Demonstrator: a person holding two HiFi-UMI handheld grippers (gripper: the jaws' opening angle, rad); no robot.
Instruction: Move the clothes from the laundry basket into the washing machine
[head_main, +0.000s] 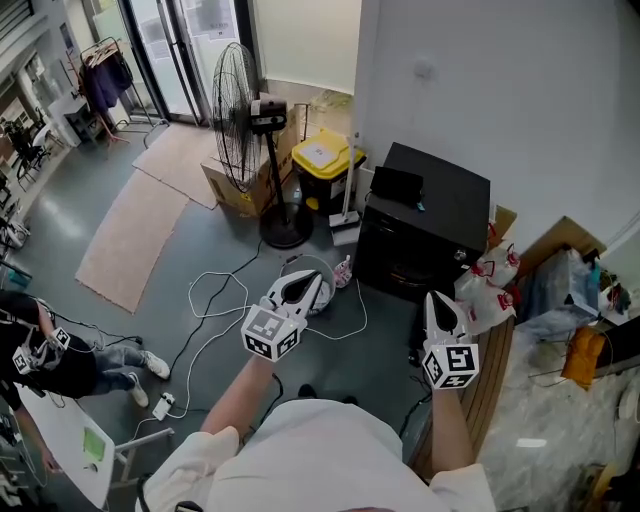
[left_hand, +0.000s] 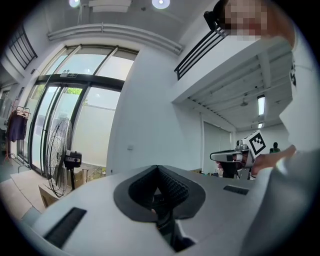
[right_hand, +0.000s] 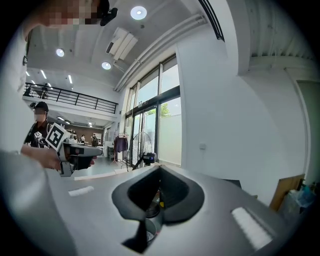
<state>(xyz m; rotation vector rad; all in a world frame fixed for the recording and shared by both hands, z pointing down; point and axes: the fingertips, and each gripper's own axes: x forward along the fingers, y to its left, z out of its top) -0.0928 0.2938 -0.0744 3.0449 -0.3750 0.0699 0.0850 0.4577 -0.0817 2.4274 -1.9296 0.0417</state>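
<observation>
The left claw (head_main: 308, 283) and the right claw (head_main: 437, 300) are both held out flat above the gray floor (head_main: 200, 250). Each one is pinched shut with nothing in it. The black washing machine (head_main: 430, 225) stands by the white wall (head_main: 480, 90), and a white round basket (head_main: 326, 300) sits on the floor near it, partly hidden behind the left claw.

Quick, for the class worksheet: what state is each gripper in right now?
Left gripper: closed, holding nothing.
Right gripper: closed, holding nothing.
</observation>
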